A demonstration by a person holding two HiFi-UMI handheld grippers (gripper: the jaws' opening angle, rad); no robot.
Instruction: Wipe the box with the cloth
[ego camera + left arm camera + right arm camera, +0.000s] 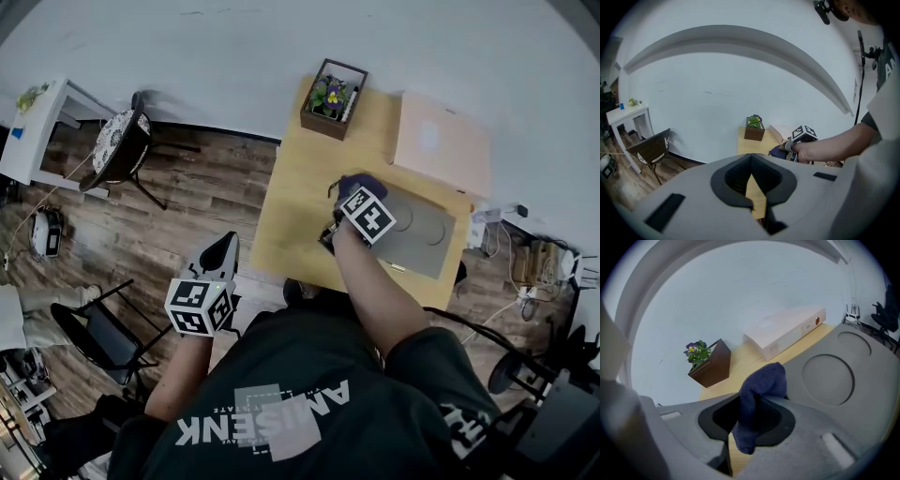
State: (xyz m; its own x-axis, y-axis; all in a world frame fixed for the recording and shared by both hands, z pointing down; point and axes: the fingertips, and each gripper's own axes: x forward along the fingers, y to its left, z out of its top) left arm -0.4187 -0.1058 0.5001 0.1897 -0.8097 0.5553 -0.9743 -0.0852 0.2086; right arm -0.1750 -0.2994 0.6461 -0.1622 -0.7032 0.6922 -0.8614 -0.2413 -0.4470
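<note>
The box [441, 141] is flat and pale pink, and lies at the table's far right corner; the right gripper view shows it [785, 331] beyond the jaws. My right gripper [349, 199] hovers over the table's middle, shut on a dark blue cloth [757, 394] that bunches above the jaws and hangs down between them. The cloth [354, 185] is apart from the box. My left gripper [223, 246] hangs off the table's left side over the wooden floor. Its jaws [751, 164] are shut with nothing between them.
A grey pad [422, 230] with two round recesses lies on the yellow table [291, 197] beside the cloth. A brown planter with flowers [332, 97] stands at the far edge. A chair [117, 150] and a white desk [37, 122] stand to the left.
</note>
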